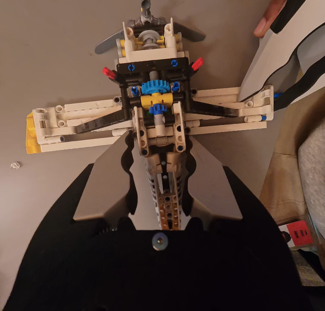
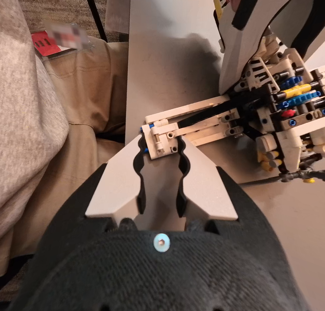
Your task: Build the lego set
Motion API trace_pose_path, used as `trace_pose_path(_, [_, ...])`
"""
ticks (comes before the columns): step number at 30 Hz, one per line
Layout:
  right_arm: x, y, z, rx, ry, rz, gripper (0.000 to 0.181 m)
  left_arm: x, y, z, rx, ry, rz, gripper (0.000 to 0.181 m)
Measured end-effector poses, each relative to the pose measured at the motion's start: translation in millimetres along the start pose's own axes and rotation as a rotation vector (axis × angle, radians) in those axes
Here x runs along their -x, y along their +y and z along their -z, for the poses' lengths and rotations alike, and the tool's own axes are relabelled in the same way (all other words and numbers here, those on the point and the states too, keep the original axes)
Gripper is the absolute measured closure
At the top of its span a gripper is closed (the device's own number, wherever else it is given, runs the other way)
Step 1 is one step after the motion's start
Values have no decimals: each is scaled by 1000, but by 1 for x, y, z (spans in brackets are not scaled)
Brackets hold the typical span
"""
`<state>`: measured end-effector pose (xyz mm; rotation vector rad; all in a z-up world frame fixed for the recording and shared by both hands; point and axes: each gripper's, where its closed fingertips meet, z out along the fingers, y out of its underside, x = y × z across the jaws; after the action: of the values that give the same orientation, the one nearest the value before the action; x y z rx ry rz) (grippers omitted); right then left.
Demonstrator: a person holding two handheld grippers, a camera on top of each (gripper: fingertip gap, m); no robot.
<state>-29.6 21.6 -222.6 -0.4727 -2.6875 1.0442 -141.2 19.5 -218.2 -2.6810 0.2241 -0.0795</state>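
Observation:
A white, black and yellow Lego plane (image 1: 154, 98) lies on the pale table (image 1: 52, 38), with a grey propeller (image 1: 146, 19) at its far end and a yellow tip (image 1: 32, 135) on its left wing. My left gripper (image 1: 161, 140) is shut on its fuselage behind the wings. My right gripper (image 2: 161, 141) is closed around the white end of the right wing (image 2: 163, 140), with both pads touching it. The right gripper also shows in the left wrist view (image 1: 260, 84), at the wing end. The left gripper (image 2: 233, 52) shows in the right wrist view, on the plane's body (image 2: 281, 109).
A small clear round piece (image 1: 15, 165) lies on the table left of the plane. The table edge (image 2: 127, 91) runs beside a person's lap in beige trousers (image 2: 84, 91) and a grey top. A red card in a clear holder (image 2: 47, 43) lies there. A fingertip (image 1: 263, 28) shows on the right gripper.

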Motion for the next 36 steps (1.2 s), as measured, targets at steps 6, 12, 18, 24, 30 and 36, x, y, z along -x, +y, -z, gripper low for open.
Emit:
trace_pose_path(6, [-1,0,-1,-9,4,0,146,1,0,0,-4,1,9,124])
trace_pose_path(12, [-2,-1,-1,-28,27,-1,146,3,0,1,-8,3,7,124])
trace_pose_path(18, [-2,0,2,-63,55,-29,143,5,0,1,-8,-19,9,124])
trace_pose_path(24, [-1,0,3,-85,138,-61,129,12,6,1,32,-85,-4,110])
trace_pose_path(30, [-6,-2,9,-114,224,-125,121,12,6,17,-16,-113,23,96])
trace_pose_path(36, [-7,-2,11,-109,293,-53,136,1,1,17,-62,-57,24,98])
